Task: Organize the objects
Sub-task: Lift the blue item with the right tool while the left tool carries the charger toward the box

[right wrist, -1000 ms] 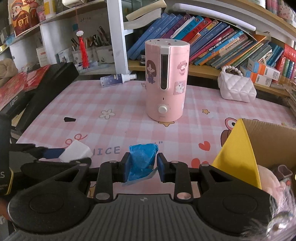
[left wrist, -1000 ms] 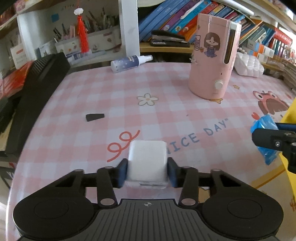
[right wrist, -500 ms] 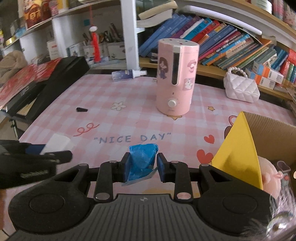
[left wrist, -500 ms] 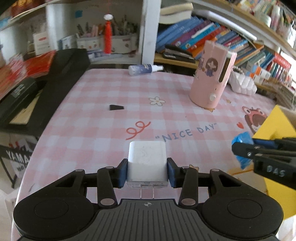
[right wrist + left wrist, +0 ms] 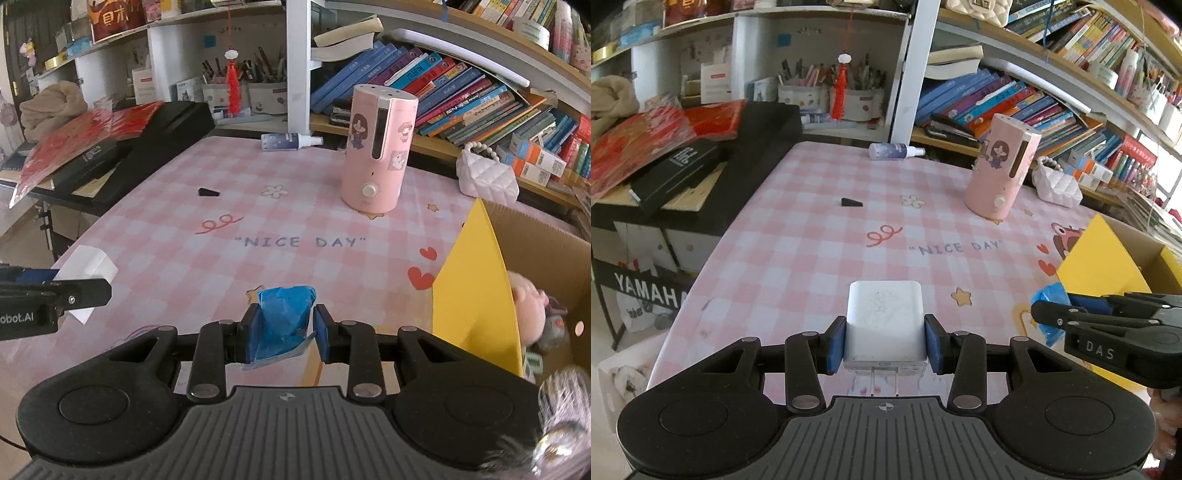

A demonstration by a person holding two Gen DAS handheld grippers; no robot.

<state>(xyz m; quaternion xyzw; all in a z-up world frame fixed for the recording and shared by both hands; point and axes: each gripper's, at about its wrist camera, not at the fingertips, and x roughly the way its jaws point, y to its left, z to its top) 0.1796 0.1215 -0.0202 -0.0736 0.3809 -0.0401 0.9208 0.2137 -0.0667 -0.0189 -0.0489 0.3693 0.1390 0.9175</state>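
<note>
Left gripper [image 5: 885, 341] clamping a white boxy plastic charger [image 5: 884, 325], prongs facing back; right gripper [image 5: 282, 334] pinching a crumpled blue plastic packet [image 5: 284, 319]

Right hand-held gripper [image 5: 283, 334] — clamping blue packet [image 5: 284, 317].

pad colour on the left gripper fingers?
Blue pads, clamped on the white charger. Clearest in the left wrist view.
</note>
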